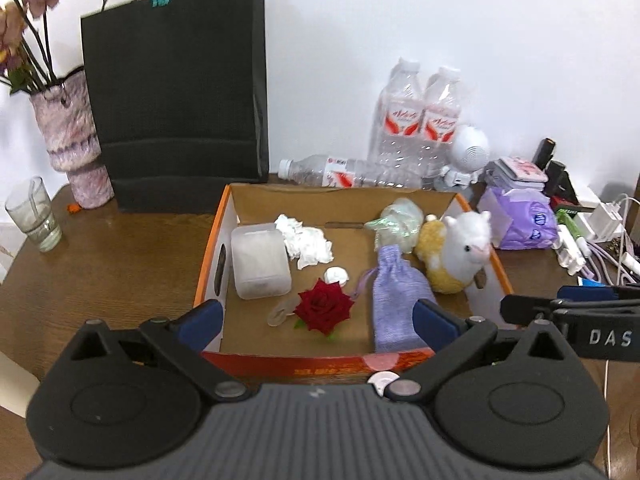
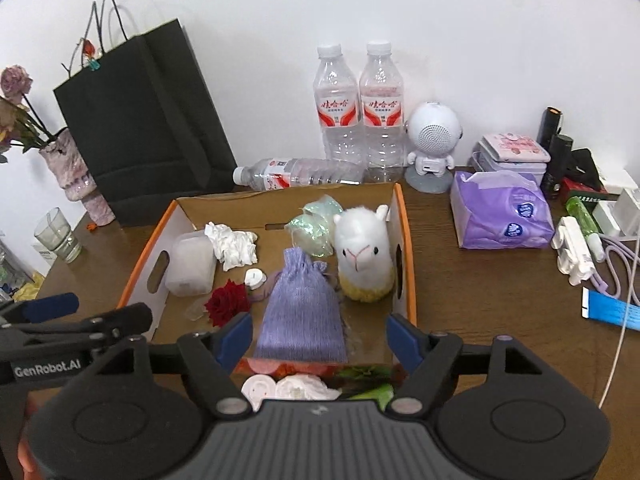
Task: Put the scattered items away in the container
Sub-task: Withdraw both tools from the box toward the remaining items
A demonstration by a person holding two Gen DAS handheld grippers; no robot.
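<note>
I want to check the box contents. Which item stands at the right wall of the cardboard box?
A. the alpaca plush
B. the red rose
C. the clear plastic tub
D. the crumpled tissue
A: the alpaca plush stands upright against the right wall of the cardboard box.

My left wrist camera sat low behind the near edge of the cardboard box, close in, facing 12 o'clock toward the white wall, with the box slightly right of centre. My right wrist camera looked from the same near side, also close, aimed at 12 o'clock, but stood further right, so the box fell left of centre. Both views shared the box interior, the black bag, the upright water bottles and the purple tissue pack. Each camera caught the other gripper: the right one at 3 o'clock, the left one at 9 o'clock.
</note>
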